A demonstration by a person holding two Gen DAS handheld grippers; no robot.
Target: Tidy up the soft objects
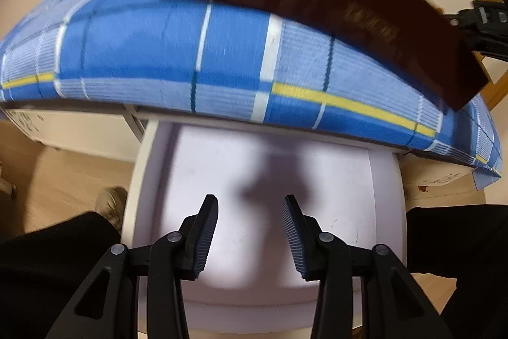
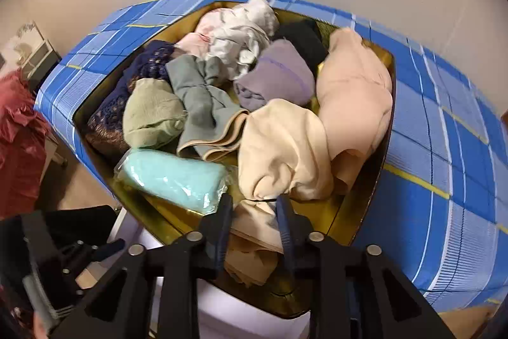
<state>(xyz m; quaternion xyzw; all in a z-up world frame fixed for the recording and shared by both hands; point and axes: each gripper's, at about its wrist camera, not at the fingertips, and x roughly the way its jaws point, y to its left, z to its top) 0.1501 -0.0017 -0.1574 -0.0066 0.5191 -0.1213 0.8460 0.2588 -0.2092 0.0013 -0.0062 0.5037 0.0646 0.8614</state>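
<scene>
The beige folded cloth (image 2: 254,231) lies at the near edge of the dark box with a gold lining (image 2: 385,116), between the 2 fingers of the right gripper (image 2: 254,208). The pads flank the cloth closely, but whether they press on it cannot be told. The box stands on a bed with a blue checked cover (image 2: 444,148) and is crowded with rolled soft items: a mint roll in clear wrap (image 2: 174,177) to the left, a cream garment (image 2: 282,148) just beyond, a pale pink garment (image 2: 355,104) to the right.

Risk: the cream garment overlaps the beige cloth, so a lift may drag it out over the low rim. A loose pinch on 1 layer may let the folds slip and unfurl.

The left gripper (image 1: 250,231), fingers spread and empty, hangs over a white bin or drawer (image 1: 270,164) below the bed edge.

Hidden: the cloth's near end lies behind the gripper body. The box interior is unseen from the left wrist view, which is blurred. The bin's depth cannot be judged.
</scene>
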